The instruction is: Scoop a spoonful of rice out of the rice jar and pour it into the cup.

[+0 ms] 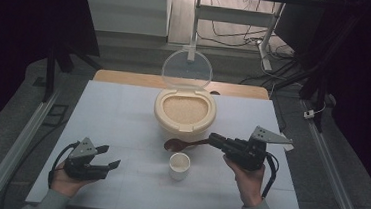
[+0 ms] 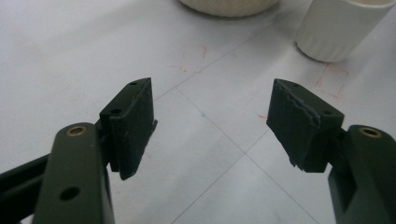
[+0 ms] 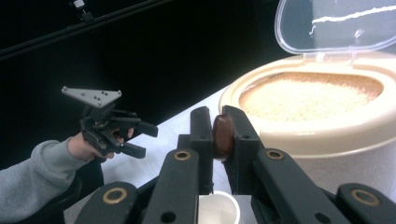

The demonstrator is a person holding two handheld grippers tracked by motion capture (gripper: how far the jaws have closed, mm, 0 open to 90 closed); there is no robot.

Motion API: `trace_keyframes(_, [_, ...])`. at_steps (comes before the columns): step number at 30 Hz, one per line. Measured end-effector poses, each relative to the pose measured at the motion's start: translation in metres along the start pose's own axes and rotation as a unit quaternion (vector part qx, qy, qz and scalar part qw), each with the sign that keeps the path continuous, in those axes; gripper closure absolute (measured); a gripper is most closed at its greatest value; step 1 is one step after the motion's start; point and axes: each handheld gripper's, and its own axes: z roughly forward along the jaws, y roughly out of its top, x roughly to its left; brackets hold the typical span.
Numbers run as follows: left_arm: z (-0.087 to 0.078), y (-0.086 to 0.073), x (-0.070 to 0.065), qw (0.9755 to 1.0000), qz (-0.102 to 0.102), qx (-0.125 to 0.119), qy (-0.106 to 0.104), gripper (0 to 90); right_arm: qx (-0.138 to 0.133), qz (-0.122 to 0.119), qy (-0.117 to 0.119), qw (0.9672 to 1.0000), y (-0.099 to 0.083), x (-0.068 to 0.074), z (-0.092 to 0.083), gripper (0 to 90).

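Observation:
A cream tub (image 1: 158, 113) of rice stands at mid-table with its clear lid (image 1: 187, 69) tipped up behind it. A brown wooden spoon (image 1: 175, 144) lies level in front of the tub, its bowl over the table just behind a small white cup (image 1: 179, 165). My right gripper (image 1: 213, 139) is shut on the spoon's handle. In the right gripper view the jaws (image 3: 223, 116) pinch the handle end (image 3: 223, 135), with the rice (image 3: 308, 95) beyond. My left gripper (image 1: 112, 157) hovers low at the front left, open and empty. Its pads (image 2: 133, 121) stand apart over bare table, the cup (image 2: 341, 28) ahead to the right.
The white table top (image 1: 122, 114) reaches to a wooden strip (image 1: 125, 77) at the back. Metal rails (image 1: 20, 136) run along both sides. A frame and cables (image 1: 259, 35) stand on the floor behind. Faint red marks (image 2: 194, 58) are drawn on the table.

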Motion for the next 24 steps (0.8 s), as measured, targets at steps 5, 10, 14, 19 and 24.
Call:
trace_keyframes(5, [0.001,0.0,0.0,1.0,0.0,0.002,0.003,30.7,-0.015,-0.001,-0.007,0.9999,0.007,0.001,-0.003,82.7])
trace_keyframes(10, [0.002,-0.001,0.0,1.0,0.003,0.006,0.001,29.8,-0.029,0.003,-0.014,0.9995,0.015,-0.002,-0.003,82.7])
trace_keyframes(14, [0.004,-0.001,0.0,0.9999,0.001,0.011,0.001,29.1,-0.042,0.008,-0.014,0.999,0.021,-0.007,-0.003,82.7])
trace_keyframes(19, [0.006,-0.002,0.001,0.9998,0.0,0.018,0.0,28.2,-0.06,0.011,-0.024,0.9979,0.028,-0.014,-0.008,82.7])
trace_keyframes(24, [0.005,-0.002,0.0,0.9998,-0.003,0.02,0.001,27.0,-0.068,0.012,-0.034,0.997,0.033,-0.021,-0.013,82.7])
